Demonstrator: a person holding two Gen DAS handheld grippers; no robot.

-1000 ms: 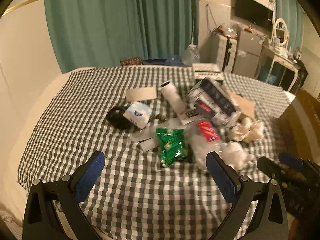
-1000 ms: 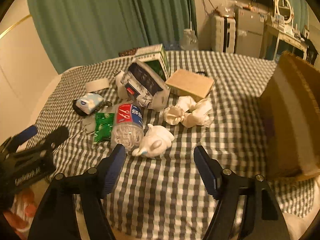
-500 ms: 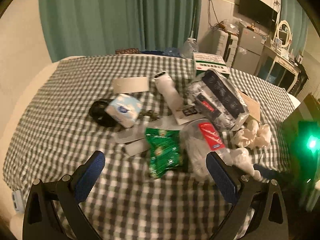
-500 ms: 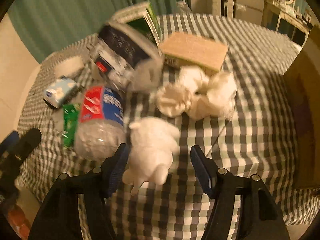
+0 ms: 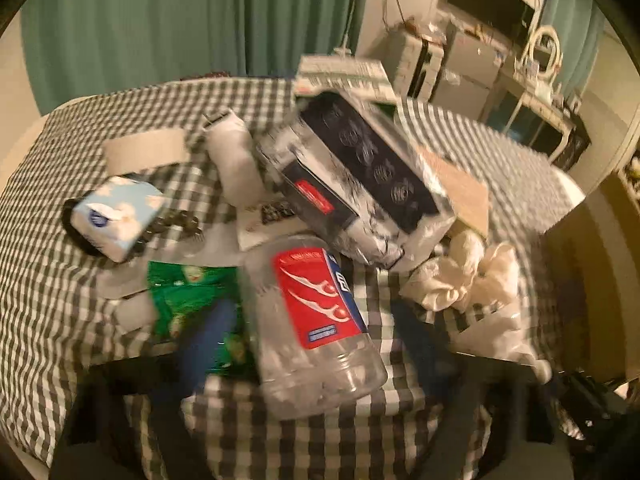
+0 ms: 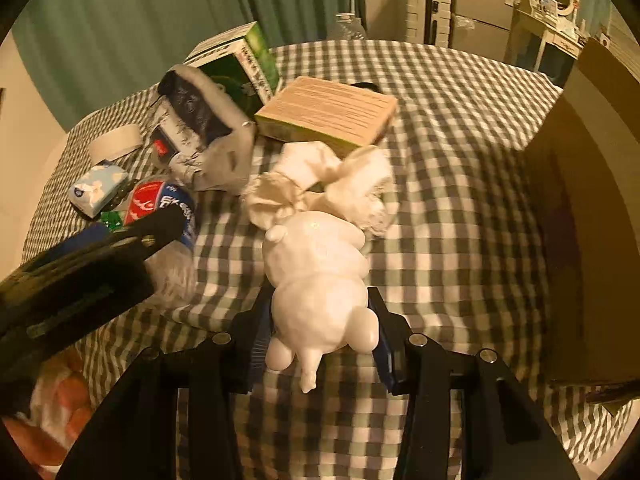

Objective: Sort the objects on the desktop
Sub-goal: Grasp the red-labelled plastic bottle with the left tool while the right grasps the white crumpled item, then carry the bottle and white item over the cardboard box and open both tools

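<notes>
A clear plastic bottle (image 5: 316, 328) with a red and blue label lies on the checked tablecloth between the fingers of my left gripper (image 5: 316, 344), which is open around it. My right gripper (image 6: 318, 336) is shut on a white animal figurine (image 6: 320, 280), its blue pads against the figurine's sides. The left gripper's black body (image 6: 80, 272) shows at the left of the right wrist view, over the bottle (image 6: 168, 216). Crumpled white cloth (image 6: 320, 184) lies just beyond the figurine.
A green snack packet (image 5: 192, 296), a tissue pack (image 5: 116, 216), a white cylinder (image 5: 236, 164), a dark wrapped box (image 5: 360, 176), a tan box (image 6: 328, 112) and a green carton (image 6: 236, 64) lie on the table. An open cardboard box (image 6: 580, 220) stands at the right.
My right gripper moved forward and closed on the white figurine. My left gripper moved forward and now has the bottle between its fingers.
</notes>
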